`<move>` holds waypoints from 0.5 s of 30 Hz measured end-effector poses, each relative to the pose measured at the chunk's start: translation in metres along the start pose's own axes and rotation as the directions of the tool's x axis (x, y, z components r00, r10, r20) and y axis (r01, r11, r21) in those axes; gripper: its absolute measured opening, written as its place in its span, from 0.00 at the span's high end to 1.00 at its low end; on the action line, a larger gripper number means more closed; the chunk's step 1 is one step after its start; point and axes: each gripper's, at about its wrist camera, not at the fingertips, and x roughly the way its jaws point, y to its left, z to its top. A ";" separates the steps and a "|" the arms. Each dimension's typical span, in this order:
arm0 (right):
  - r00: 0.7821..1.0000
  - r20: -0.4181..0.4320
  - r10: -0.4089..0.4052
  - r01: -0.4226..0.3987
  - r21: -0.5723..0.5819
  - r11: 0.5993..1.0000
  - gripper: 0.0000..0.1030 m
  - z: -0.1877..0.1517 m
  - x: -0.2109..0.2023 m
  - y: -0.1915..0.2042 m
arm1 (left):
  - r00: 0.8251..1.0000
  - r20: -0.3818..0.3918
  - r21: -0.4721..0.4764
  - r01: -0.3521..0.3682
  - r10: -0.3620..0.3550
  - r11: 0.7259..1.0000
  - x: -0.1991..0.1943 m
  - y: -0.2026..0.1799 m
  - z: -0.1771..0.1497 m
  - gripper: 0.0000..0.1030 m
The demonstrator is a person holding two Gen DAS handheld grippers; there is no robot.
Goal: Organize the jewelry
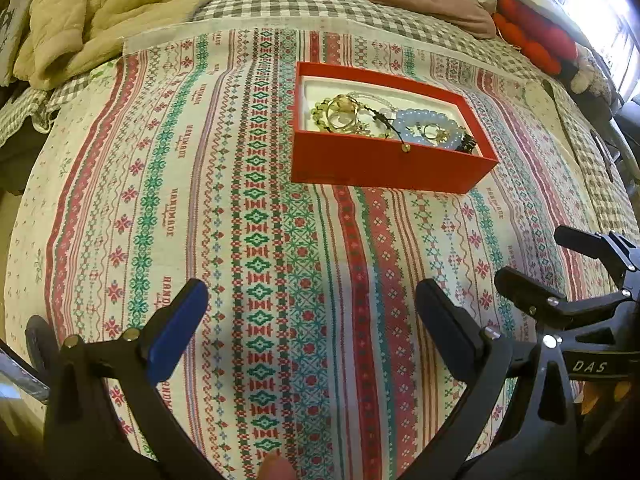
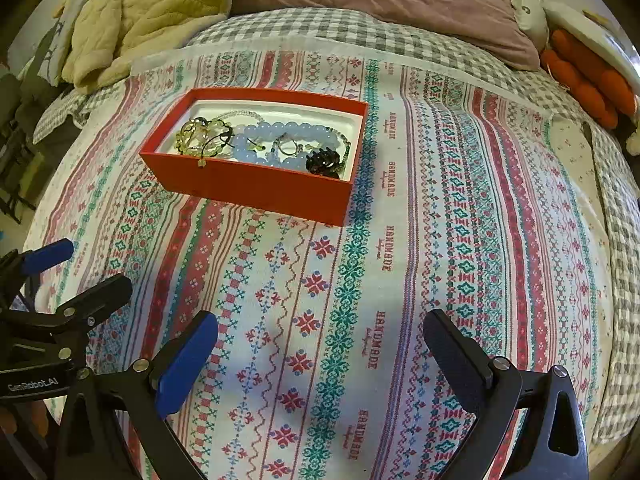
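Note:
A red jewelry box (image 1: 384,164) (image 2: 256,188) lies open on the patterned bedspread, holding a pale blue bead bracelet (image 1: 424,124) (image 2: 276,136), a yellow-green bead bracelet (image 1: 320,110) (image 2: 188,136), gold rings (image 1: 340,118), a silver ring (image 2: 286,146) and a black piece (image 2: 324,164). A small bead on a black cord (image 1: 406,148) (image 2: 201,163) hangs over the front wall. My left gripper (image 1: 310,300) is open over bare cloth, well short of the box. My right gripper (image 2: 320,332) is open too, nothing between its fingers, beside the left one.
The patterned bedspread (image 1: 260,240) (image 2: 400,280) covers the bed. A beige quilt (image 1: 108,12) and a mauve pillow (image 2: 380,4) lie at the back. Red-orange cushions (image 2: 588,76) sit at the far right. The right gripper's body (image 1: 568,300) shows in the left view.

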 end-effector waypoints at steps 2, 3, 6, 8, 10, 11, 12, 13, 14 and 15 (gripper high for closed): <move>1.000 -0.004 -0.002 0.002 0.001 1.000 0.00 0.000 0.001 0.000 | 1.000 0.000 0.004 -0.004 0.004 1.000 0.001 0.000 0.000 0.00; 1.000 -0.006 -0.001 0.001 0.002 1.000 0.00 0.000 0.002 -0.001 | 1.000 0.000 0.007 -0.007 0.007 1.000 0.001 -0.001 0.000 0.00; 1.000 -0.010 0.001 -0.001 0.001 1.000 0.00 0.000 0.003 -0.001 | 1.000 -0.001 0.009 -0.013 0.013 1.000 0.001 -0.001 0.000 0.00; 1.000 -0.011 0.002 -0.002 -0.002 1.000 0.00 0.000 0.002 0.000 | 1.000 0.000 0.008 -0.015 0.015 1.000 0.001 -0.001 -0.001 0.00; 1.000 -0.012 0.004 -0.004 -0.001 1.000 0.00 0.000 0.003 0.000 | 1.000 0.002 0.010 -0.018 0.018 1.000 0.001 -0.001 0.000 0.00; 1.000 -0.013 0.004 -0.004 0.000 1.000 0.00 0.000 0.003 0.000 | 1.000 0.003 0.010 -0.020 0.020 1.000 0.001 -0.001 0.000 0.00; 1.000 -0.014 0.004 -0.004 0.001 1.000 0.00 0.000 0.003 0.000 | 1.000 0.003 0.010 -0.021 0.021 1.000 0.001 -0.001 0.000 0.00; 1.000 -0.015 0.005 -0.005 0.002 1.000 0.00 0.000 0.003 0.000 | 1.000 0.003 0.010 -0.022 0.022 1.000 0.001 -0.001 0.000 0.00; 1.000 -0.015 0.005 -0.005 0.003 1.000 0.00 0.000 0.003 0.000 | 1.000 0.003 0.010 -0.022 0.022 1.000 0.001 -0.001 0.000 0.00; 1.000 -0.016 0.005 -0.005 0.003 1.000 0.00 0.000 0.004 0.000 | 1.000 0.003 0.011 -0.023 0.023 1.000 0.001 -0.001 0.000 0.00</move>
